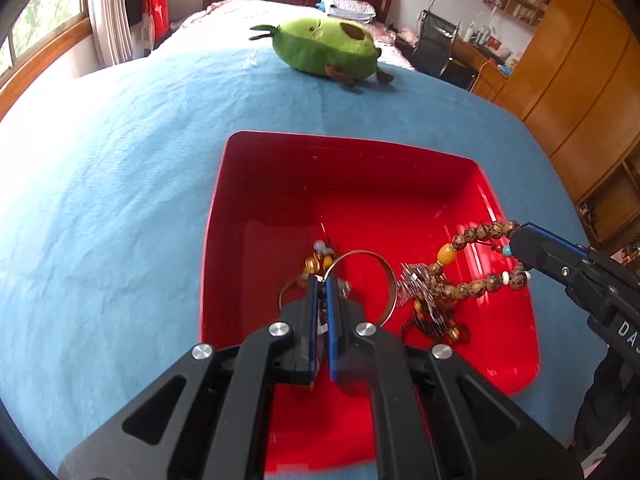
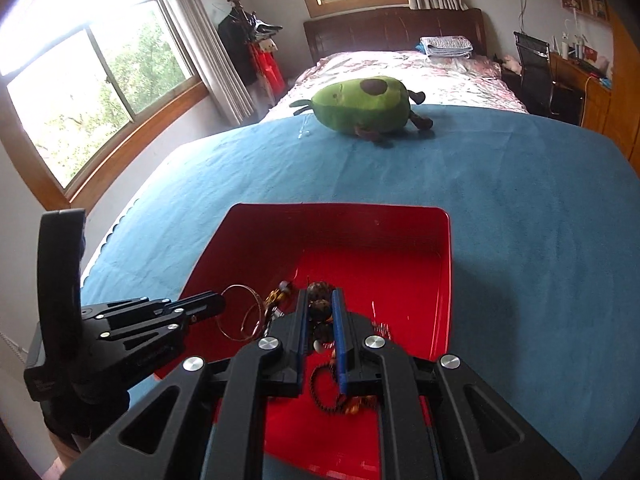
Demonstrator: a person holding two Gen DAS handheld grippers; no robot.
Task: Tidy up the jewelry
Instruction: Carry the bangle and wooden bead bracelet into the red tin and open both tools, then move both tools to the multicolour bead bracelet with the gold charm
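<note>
A red tray [image 1: 344, 184] lies on the blue bedspread and holds a pile of jewelry. My left gripper [image 1: 322, 280] is shut on a thin silver bangle [image 1: 390, 276] over the tray's near middle. My right gripper [image 2: 321, 300] is shut on a brown wooden bead bracelet [image 2: 320, 307]. In the left wrist view the bracelet [image 1: 476, 280] hangs as a loop from the right gripper [image 1: 516, 242], with a yellow bead at its left end. A silver chain piece [image 1: 416, 280], small gold charms [image 1: 316, 260] and a dark beaded string [image 2: 324, 392] lie in the tray [image 2: 400, 232].
A green avocado plush toy [image 1: 324, 48] lies farther up the bed; it also shows in the right wrist view [image 2: 360, 104]. A small clear item [image 1: 250, 62] lies left of it. Windows are to the left, wooden wardrobes and a desk with chair [image 1: 436, 40] to the right.
</note>
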